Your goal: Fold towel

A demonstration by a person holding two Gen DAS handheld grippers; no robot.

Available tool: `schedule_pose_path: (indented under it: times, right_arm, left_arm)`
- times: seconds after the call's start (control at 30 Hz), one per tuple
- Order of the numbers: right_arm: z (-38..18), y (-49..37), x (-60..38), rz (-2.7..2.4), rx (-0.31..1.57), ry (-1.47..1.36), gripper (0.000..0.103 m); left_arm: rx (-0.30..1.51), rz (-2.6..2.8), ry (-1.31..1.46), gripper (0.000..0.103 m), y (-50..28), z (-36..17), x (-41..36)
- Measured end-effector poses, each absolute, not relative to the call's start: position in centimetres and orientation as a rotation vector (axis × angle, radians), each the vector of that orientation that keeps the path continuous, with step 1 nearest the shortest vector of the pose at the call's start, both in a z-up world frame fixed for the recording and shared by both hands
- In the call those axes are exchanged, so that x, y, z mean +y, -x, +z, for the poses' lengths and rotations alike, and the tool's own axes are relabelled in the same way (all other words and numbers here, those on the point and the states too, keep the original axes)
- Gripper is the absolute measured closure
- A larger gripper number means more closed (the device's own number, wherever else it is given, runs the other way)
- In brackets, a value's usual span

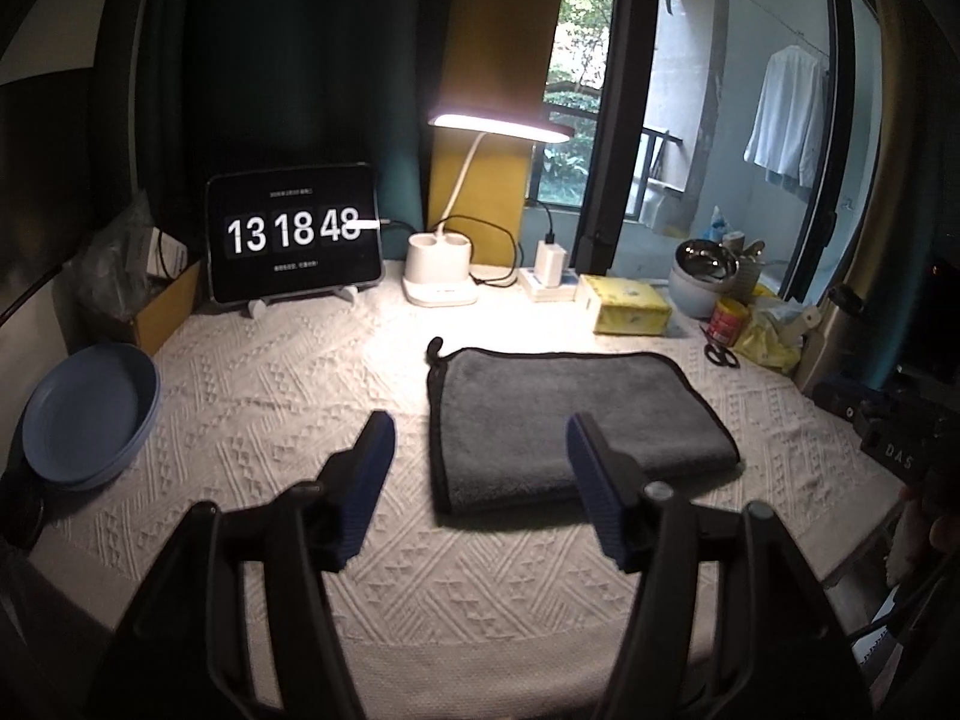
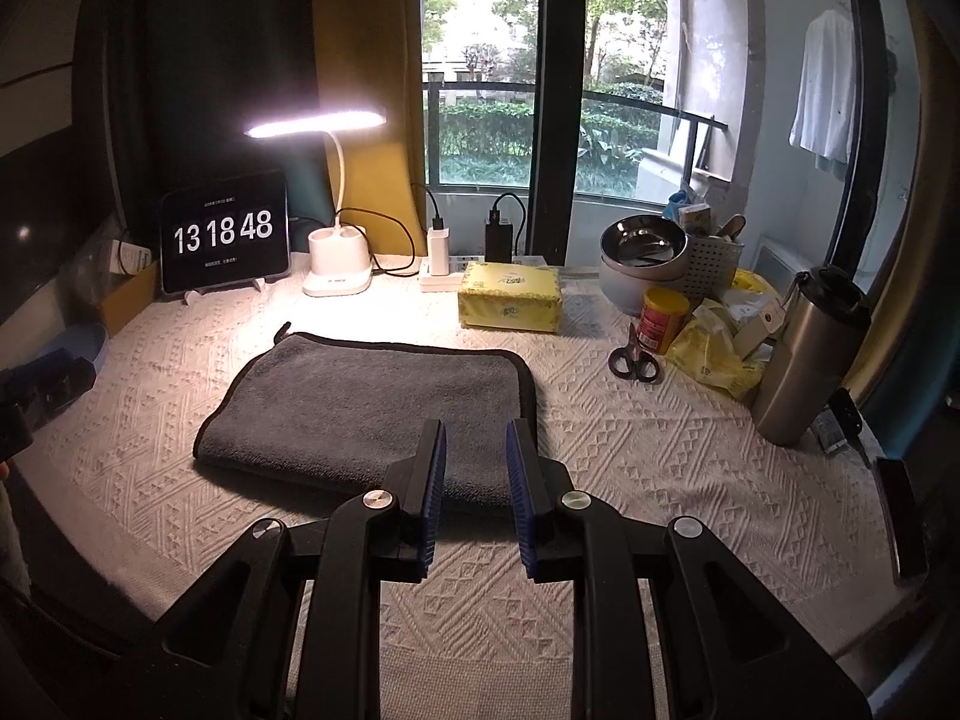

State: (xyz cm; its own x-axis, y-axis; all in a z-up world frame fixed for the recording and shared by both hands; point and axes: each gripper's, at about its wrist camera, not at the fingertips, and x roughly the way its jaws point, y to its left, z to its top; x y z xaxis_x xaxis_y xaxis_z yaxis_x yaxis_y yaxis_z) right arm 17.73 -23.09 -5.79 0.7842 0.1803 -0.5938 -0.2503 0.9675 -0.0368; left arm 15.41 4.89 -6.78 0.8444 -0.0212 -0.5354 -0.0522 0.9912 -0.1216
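Observation:
A grey towel [image 1: 570, 420] with black trim lies folded in a flat rectangle on the white patterned tablecloth [image 1: 270, 396]. It also shows in the right wrist view [image 2: 372, 408]. My left gripper [image 1: 480, 438] is wide open and empty, held above the cloth just near the towel's front left corner. My right gripper [image 2: 476, 450] is open with a narrow gap and empty, held above the towel's front right edge. Neither gripper touches the towel.
Along the back stand a tablet clock [image 1: 294, 240], a lit desk lamp [image 1: 441, 276], a charger [image 1: 551, 264] and a yellow tissue pack [image 2: 510, 297]. Blue plates [image 1: 90, 414] lie at the left. Scissors [image 2: 633, 360], a red can [image 2: 660, 312], steel bowls [image 2: 642, 252] and a steel flask [image 2: 804, 360] crowd the right.

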Motion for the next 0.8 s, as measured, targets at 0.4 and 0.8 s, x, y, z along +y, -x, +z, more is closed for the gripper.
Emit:
schedule_pose_path:
  times: [0.4,0.8]
  right_arm:
    - [-4.6,-13.9,-23.3,0.23,0.584,0.116,0.081]
    - [-2.2,-9.5,-24.0,0.216,0.514,0.118,0.08]
  left_arm:
    - [0.522,-0.015,0.138,0.042,-11.8,-5.5,4.7]
    - [0.467,-0.035,0.122,0.041,-8.2,-3.5,4.1]
